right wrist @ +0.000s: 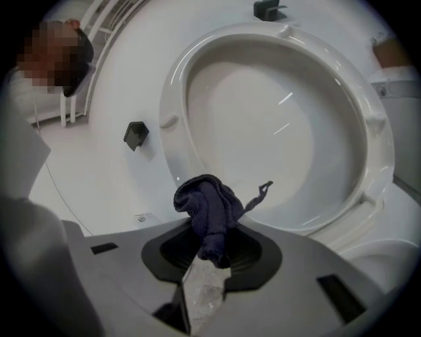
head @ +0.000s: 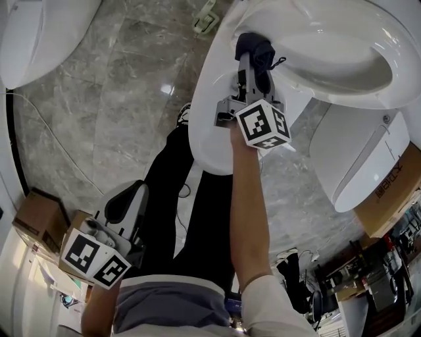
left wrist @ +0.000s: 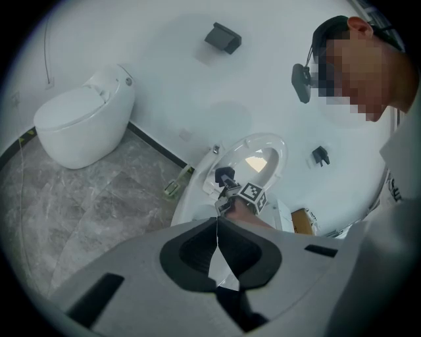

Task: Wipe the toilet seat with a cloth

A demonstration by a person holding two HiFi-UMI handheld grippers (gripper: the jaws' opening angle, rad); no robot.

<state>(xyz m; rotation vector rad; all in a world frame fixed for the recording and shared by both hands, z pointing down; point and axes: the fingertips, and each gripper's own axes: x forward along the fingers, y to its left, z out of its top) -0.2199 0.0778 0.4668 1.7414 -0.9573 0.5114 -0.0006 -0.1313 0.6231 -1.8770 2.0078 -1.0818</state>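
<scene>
My right gripper (head: 253,62) is shut on a dark navy cloth (head: 258,47), bunched at its tips and resting against the near rim of the white toilet (head: 214,112). In the right gripper view the cloth (right wrist: 210,210) sticks up from the closed jaws (right wrist: 209,258), just in front of the seat ring (right wrist: 176,138), whose oval opening fills the view. A loose thread hangs off the cloth's right side. My left gripper (head: 125,201) stays low by the person's left hip, away from the toilet. Its jaws (left wrist: 217,257) are shut with nothing between them.
A second white toilet (head: 39,33) stands at the upper left on the grey marble floor (head: 118,99). Cardboard boxes sit at the left (head: 33,217) and right (head: 395,197). A small pale object (head: 205,20) lies on the floor by the toilet. The person's black trousers (head: 171,191) stand before the bowl.
</scene>
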